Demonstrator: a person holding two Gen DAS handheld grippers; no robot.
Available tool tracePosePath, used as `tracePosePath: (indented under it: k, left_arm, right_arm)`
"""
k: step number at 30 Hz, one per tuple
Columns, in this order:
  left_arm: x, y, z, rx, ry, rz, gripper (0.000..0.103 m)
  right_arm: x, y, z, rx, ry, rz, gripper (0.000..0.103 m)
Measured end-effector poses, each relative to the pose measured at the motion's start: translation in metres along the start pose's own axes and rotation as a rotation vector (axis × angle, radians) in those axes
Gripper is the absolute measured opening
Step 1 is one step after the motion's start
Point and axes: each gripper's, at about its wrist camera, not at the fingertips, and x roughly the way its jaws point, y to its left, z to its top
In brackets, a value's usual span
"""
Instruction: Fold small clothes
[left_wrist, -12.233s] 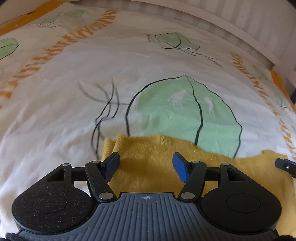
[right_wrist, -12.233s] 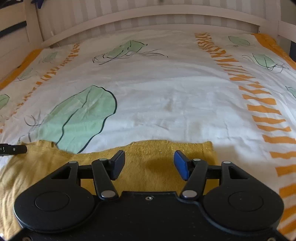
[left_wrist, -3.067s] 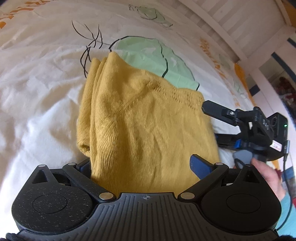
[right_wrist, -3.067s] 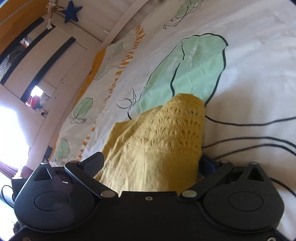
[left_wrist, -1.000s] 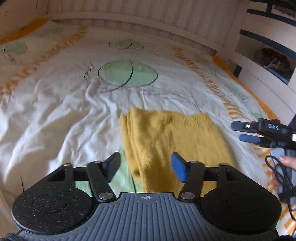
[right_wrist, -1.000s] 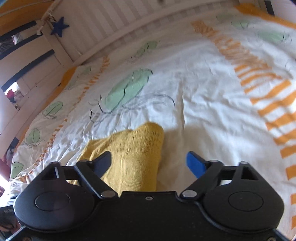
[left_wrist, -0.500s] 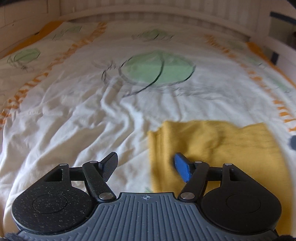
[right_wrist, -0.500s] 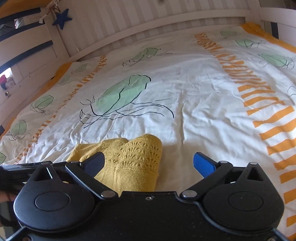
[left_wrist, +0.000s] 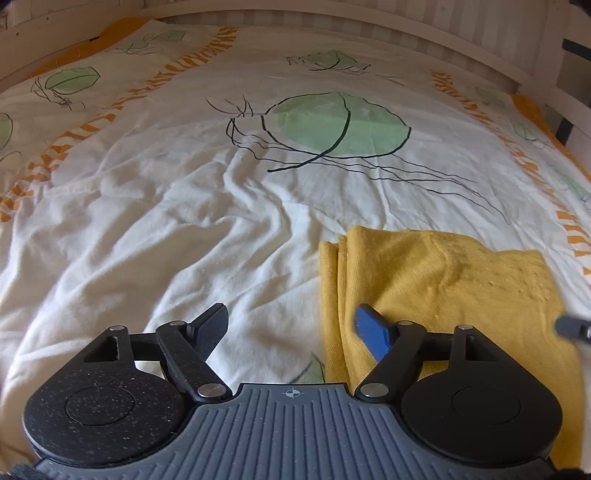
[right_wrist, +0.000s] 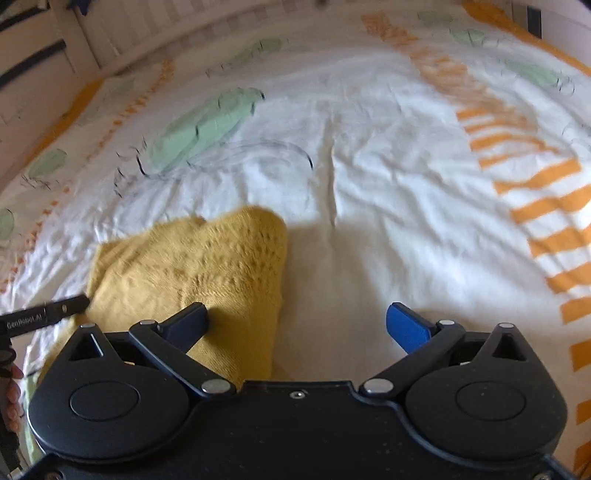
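A folded mustard-yellow knit garment (left_wrist: 439, 288) lies flat on the bed cover, at the lower right of the left wrist view. My left gripper (left_wrist: 291, 326) hovers over its left folded edge; its jaws are opening, with bare cover and the garment's edge between them, and the blue pad (left_wrist: 373, 334) sits above the knit. In the right wrist view the same garment (right_wrist: 207, 269) lies at the lower left. My right gripper (right_wrist: 295, 325) is wide open over the garment's right edge, gripping nothing. The dark left finger (right_wrist: 184, 325) rests above the knit.
The white bed cover (left_wrist: 184, 221) is wrinkled, printed with green leaves and orange stripes. A white slatted bed frame (left_wrist: 369, 22) runs along the far side. The other gripper's finger tip (right_wrist: 44, 314) and a person's hand (right_wrist: 11, 387) show at the left edge.
The garment has been released and lies folded on the cover. The left gripper has shifted left, so the garment sits further right, and its jaws stand wider. The right gripper has tilted down and opened wider.
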Motion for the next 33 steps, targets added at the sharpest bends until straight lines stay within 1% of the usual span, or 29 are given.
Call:
tracePosePath:
  k: [2, 3, 4, 5, 7, 10, 12, 16, 21, 26, 30, 33]
  left_arm:
    - [-0.013, -0.002, -0.002, 0.008, -0.012, 0.011, 0.092]
    - [-0.02, -0.002, -0.003, 0.014, -0.03, 0.012, 0.095]
    - [-0.03, -0.003, -0.006, 0.022, -0.046, 0.015, 0.1]
    - [-0.039, -0.005, -0.009, 0.03, -0.053, 0.025, 0.103]
    - [-0.053, -0.007, -0.016, 0.037, -0.06, 0.043, 0.102]
    - [-0.072, -0.006, -0.029, 0.023, -0.079, 0.044, 0.102]
    - [-0.083, -0.006, -0.038, 0.017, -0.083, 0.045, 0.102]
    - [-0.098, -0.012, -0.055, 0.048, -0.079, 0.041, 0.102]
    - [-0.114, -0.022, -0.074, 0.066, -0.065, -0.003, 0.102]
    - [-0.132, -0.031, -0.089, 0.092, -0.068, 0.02, 0.102]
    - [-0.145, -0.035, -0.097, 0.104, -0.076, 0.002, 0.102]
    - [-0.153, -0.038, -0.102, 0.102, -0.083, -0.005, 0.102]
  right_arm:
    - [-0.015, -0.001, -0.001, -0.001, -0.069, 0.0, 0.103]
    - [-0.023, -0.001, -0.003, 0.0, -0.103, 0.002, 0.103]
    - [-0.03, -0.003, -0.003, 0.003, -0.132, 0.006, 0.103]
    - [-0.036, -0.005, -0.005, 0.004, -0.155, 0.013, 0.103]
    - [-0.046, -0.004, -0.006, -0.007, -0.158, 0.01, 0.103]
    - [-0.058, -0.001, -0.013, -0.052, -0.14, 0.017, 0.103]
    - [-0.066, 0.002, -0.019, -0.067, -0.144, 0.022, 0.103]
    - [-0.08, 0.009, -0.037, -0.037, -0.129, 0.054, 0.103]
    - [-0.102, 0.013, -0.063, 0.009, -0.129, 0.057, 0.103]
    - [-0.122, 0.013, -0.082, 0.082, -0.127, 0.054, 0.103]
    - [-0.133, 0.018, -0.093, 0.093, -0.11, 0.035, 0.103]
    - [-0.139, 0.026, -0.098, 0.068, -0.089, 0.032, 0.103]
